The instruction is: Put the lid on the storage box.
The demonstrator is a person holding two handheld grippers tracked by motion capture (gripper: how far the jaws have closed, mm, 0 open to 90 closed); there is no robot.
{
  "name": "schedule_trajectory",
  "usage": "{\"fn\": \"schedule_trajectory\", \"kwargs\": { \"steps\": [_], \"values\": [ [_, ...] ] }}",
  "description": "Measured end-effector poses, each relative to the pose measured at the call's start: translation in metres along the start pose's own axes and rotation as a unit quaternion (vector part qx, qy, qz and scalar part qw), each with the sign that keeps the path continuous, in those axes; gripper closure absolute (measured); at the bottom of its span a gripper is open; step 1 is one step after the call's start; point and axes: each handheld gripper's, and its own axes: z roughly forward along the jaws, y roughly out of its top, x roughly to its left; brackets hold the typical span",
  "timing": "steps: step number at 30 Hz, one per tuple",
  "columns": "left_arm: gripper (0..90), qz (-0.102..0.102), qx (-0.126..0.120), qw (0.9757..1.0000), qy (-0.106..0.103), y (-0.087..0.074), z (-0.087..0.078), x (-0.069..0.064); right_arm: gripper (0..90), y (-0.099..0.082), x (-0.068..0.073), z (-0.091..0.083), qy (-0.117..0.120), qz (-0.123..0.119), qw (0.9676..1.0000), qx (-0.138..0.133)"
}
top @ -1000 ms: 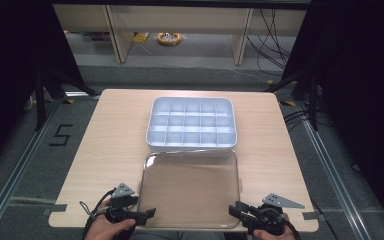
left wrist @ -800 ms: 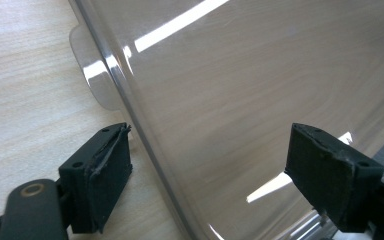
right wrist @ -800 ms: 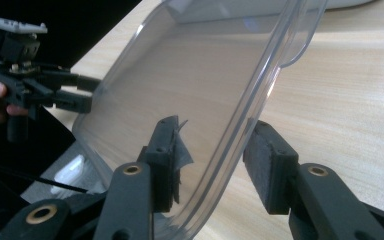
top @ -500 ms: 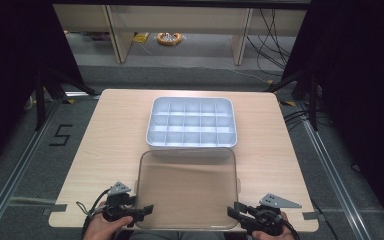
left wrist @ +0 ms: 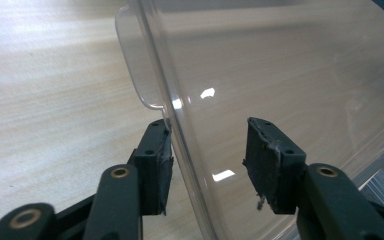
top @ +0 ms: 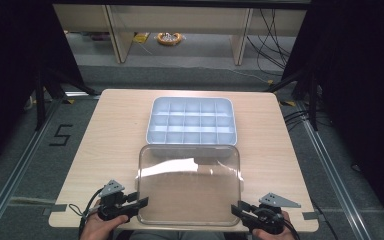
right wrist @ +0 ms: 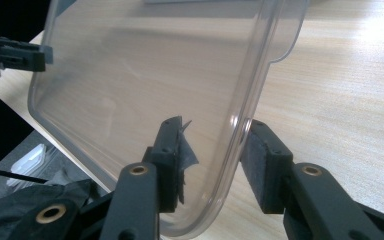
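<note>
A clear plastic lid (top: 190, 192) lies near the table's front edge, just before a pale blue box (top: 192, 142) divided into several compartments. My left gripper (top: 141, 205) is at the lid's near left corner, open, with the rim running between its jaws. In the left gripper view the lid (left wrist: 280, 65) rim brushes the left pad of that gripper (left wrist: 207, 150). My right gripper (top: 237, 211) is at the near right corner, also open. In the right gripper view that gripper (right wrist: 212, 150) straddles the lid (right wrist: 145, 65) rim, which rests against the right pad.
The wooden table (top: 110, 135) has bare room to the left and right of the box and lid. Beyond its far edge are a grey floor, black stands and cables. The lid's near edge reaches almost to the table's front edge.
Both grippers have edged inward onto the lid's near corners. The lid's far edge has crept slightly toward the box.
</note>
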Motion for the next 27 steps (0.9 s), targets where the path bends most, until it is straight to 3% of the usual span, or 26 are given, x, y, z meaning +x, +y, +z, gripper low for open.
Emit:
{"fn": "schedule_trajectory", "kwargs": {
  "steps": [2, 4, 5, 6, 7, 8, 12, 13, 14, 17, 18, 20, 27],
  "values": [
    [54.9, -0.002, -0.009, 1.0, 0.003, 0.002, -0.001, -0.002, 63.8, 0.001, -0.001, 0.002, 0.002, -0.01, 0.9998, -0.016],
    [55.2, 0.001, -0.006, 1.0, 0.005, 0.004, -0.002, -0.002, 63.7, 0.003, -0.004, 0.0, -0.013, -0.024, 0.9995, -0.016],
    [55.2, 0.001, -0.01, 0.9999, 0.005, 0.004, -0.002, -0.002, 63.7, 0.003, -0.004, 0.0, -0.013, -0.024, 0.9995, -0.016],
    [55.2, 0.005, -0.014, 0.9999, 0.005, 0.007, -0.003, -0.003, 63.6, 0.005, -0.001, 0.001, -0.001, -0.004, 0.9997, -0.024],
    [55.3, 0.005, -0.014, 0.9999, 0.005, 0.007, -0.003, -0.003, 63.6, 0.005, -0.001, 0.001, -0.001, -0.004, 0.9997, -0.024],
    [55.3, 0.008, -0.017, 0.9998, 0.008, 0.009, -0.004, -0.004, 63.6, 0.006, -0.004, 0.0, -0.008, -0.022, 0.9994, -0.026],
    [55.6, 0.01, -0.023, 0.9996, 0.011, 0.014, -0.004, -0.004, 63.5, 0.012, -0.004, 0.0, -0.007, -0.02, 0.9993, -0.032],
    [55.7, 0.006, -0.027, 0.9996, 0.01, 0.018, -0.004, -0.003, 63.2, 0.014, -0.002, 0.001, -0.012, -0.003, 0.9995, -0.029],
    [55.7, 0.008, -0.03, 0.9995, 0.009, 0.02, -0.004, -0.002, 63.2, 0.016, -0.005, 0.002, -0.008, -0.021, 0.999, -0.037],
    [55.7, 0.011, -0.032, 0.9993, 0.012, 0.024, -0.002, -0.002, 62.9, 0.02, -0.005, 0.002, -0.015, -0.02, 0.9993, -0.028],
    [55.7, 0.01, -0.037, 0.9992, 0.013, 0.026, -0.001, -0.002, 62.6, 0.021, -0.004, 0.004, -0.016, -0.01, 0.999, -0.041],
    [55.6, 0.009, -0.036, 0.9992, 0.015, 0.031, 0.002, -0.001, 62.1, 0.026, -0.008, 0.005, -0.018, -0.023, 0.9987, -0.041],
    [55.2, 0.002, -0.045, 0.9989, 0.016, 0.047, 0.008, 0.004, 61.2, 0.041, -0.013, 0.01, -0.017, -0.017, 0.9985, -0.049]
  ]
}}
